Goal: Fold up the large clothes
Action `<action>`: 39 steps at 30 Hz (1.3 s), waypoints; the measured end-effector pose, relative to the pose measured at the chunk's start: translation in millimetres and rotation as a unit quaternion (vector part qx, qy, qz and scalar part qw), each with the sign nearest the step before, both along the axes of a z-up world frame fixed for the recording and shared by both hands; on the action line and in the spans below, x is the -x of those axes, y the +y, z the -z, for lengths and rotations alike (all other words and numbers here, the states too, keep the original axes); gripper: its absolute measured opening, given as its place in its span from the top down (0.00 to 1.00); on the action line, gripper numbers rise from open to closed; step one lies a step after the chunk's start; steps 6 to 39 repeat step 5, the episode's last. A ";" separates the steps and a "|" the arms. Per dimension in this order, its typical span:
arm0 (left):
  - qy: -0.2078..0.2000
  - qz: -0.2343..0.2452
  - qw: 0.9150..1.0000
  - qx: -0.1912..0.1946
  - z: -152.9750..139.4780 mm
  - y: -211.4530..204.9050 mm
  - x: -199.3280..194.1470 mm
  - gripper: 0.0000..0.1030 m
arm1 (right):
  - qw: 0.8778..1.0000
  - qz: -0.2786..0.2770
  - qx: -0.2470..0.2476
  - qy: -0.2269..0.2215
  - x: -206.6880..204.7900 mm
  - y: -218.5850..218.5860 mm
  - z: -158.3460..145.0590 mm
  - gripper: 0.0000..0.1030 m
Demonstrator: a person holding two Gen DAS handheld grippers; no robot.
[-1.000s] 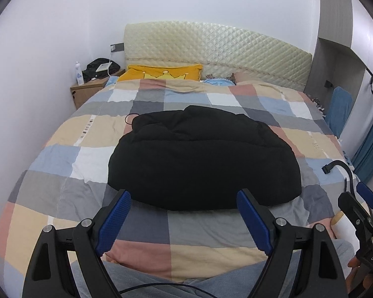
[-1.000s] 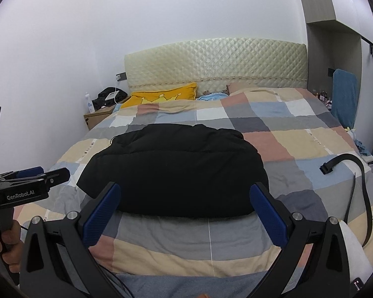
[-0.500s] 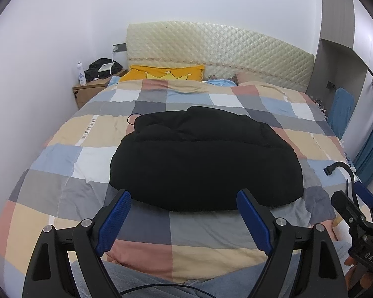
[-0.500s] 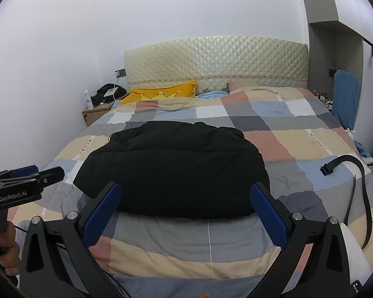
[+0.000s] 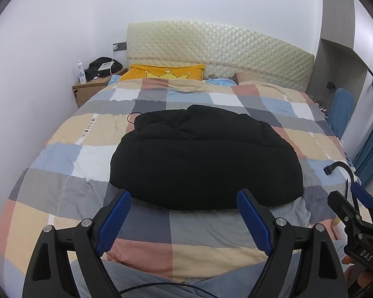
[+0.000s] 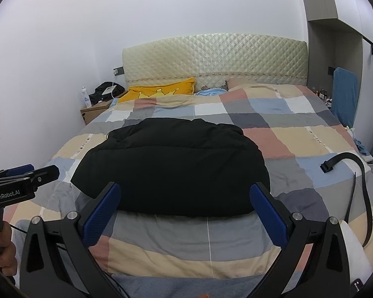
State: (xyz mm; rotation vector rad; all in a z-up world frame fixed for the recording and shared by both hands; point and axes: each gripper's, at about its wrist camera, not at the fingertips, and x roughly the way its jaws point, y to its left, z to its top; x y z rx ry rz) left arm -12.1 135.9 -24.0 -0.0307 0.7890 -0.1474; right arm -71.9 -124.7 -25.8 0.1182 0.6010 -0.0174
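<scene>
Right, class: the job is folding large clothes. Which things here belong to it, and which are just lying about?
Belongs to the job:
- black padded jacket
- left claw, open
- right claw, open

Just lying about:
- yellow crown pillow
- black strap
- white bottle
- bedside table

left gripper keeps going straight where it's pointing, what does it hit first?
Likely the near edge of the black jacket on the checked quilt. The left gripper is open and empty; depth is unclear, so it might touch quilt just short of it.
</scene>
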 end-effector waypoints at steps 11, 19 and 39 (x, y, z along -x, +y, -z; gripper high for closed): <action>0.001 -0.001 1.000 0.001 0.7 -0.8 0.0 0.16 | 1.000 0.001 0.001 -0.001 1.4 0.2 -1.0 0.00; 0.001 -0.001 1.000 0.001 0.7 -0.8 0.0 0.16 | 1.000 0.001 0.001 -0.001 1.4 0.2 -1.0 0.00; 0.001 -0.001 1.000 0.001 0.7 -0.8 0.0 0.16 | 1.000 0.001 0.001 -0.001 1.4 0.2 -1.0 0.00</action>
